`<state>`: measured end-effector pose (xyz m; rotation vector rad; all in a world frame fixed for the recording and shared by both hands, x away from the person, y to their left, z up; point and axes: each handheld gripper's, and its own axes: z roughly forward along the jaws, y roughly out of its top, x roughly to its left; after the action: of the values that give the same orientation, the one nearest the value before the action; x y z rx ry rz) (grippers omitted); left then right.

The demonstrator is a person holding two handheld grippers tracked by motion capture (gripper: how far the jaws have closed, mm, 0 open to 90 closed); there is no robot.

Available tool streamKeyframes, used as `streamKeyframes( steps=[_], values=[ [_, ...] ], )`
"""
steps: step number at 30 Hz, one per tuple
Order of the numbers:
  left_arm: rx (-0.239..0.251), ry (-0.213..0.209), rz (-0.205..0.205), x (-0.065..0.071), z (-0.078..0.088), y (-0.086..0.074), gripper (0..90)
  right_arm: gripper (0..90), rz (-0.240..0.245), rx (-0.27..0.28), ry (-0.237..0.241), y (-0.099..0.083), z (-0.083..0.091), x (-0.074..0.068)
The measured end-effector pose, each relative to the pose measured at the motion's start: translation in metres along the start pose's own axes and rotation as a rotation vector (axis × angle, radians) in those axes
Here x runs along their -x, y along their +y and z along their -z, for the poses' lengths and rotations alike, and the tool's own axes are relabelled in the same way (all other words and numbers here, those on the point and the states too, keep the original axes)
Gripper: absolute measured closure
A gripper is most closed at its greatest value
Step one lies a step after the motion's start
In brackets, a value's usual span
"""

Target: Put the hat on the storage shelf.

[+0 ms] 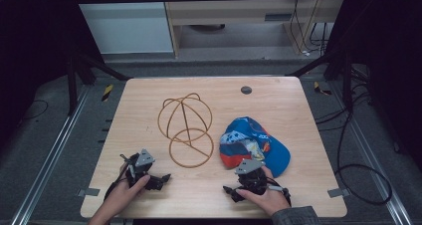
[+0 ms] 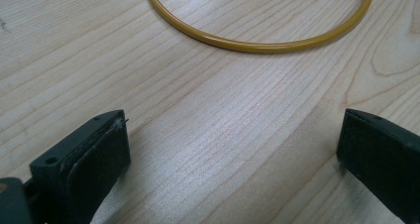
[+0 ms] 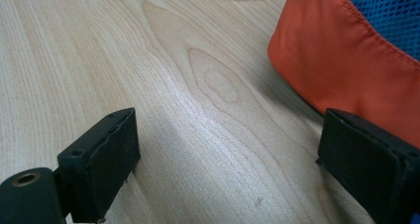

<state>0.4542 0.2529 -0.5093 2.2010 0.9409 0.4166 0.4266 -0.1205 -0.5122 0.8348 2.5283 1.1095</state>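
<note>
My left gripper (image 1: 158,177) sat low on the wooden table (image 1: 278,105), just off the near-left side of the wire cap stand (image 1: 186,130), its jaws spread wide with nothing but bare wood grain between them. From the left gripper view, the stand's yellow base ring (image 2: 257,46) curved right ahead of me, apart from both pads. My right gripper (image 1: 233,192) was down on the near-right side of the stand, jaws also parted and empty. There was the baseball cap (image 1: 254,145), blue mesh with an orange brim, lying just right of the stand; in the right gripper view its brim (image 3: 341,60) ran right up beside my far jaw, though I couldn't tell whether they touched.
</note>
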Motion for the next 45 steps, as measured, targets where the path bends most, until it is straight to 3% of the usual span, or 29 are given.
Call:
streamKeyframes(
  steps=[15,17,23,32,45],
  values=[
    [0.0,0.001,0.0,0.0,0.0,0.0,0.0,10.2,-0.012,-0.006,-0.022,0.0,0.001,0.0],
    [0.0,0.001,0.0,0.0,0.0,0.0,0.0,14.4,-0.026,-0.018,-0.025,0.001,0.004,0.002],
    [0.0,0.0,0.0,0.001,0.0,0.0,0.0,14.7,-0.037,-0.002,-0.03,0.006,0.022,0.006],
    [0.0,0.0,0.0,0.001,0.0,0.0,0.0,19.3,-0.038,-0.018,-0.092,0.016,0.066,0.034],
    [0.0,-0.001,0.0,0.001,0.0,0.0,0.0,26.3,-0.059,-0.134,-0.141,0.024,0.093,0.073]
  ],
)
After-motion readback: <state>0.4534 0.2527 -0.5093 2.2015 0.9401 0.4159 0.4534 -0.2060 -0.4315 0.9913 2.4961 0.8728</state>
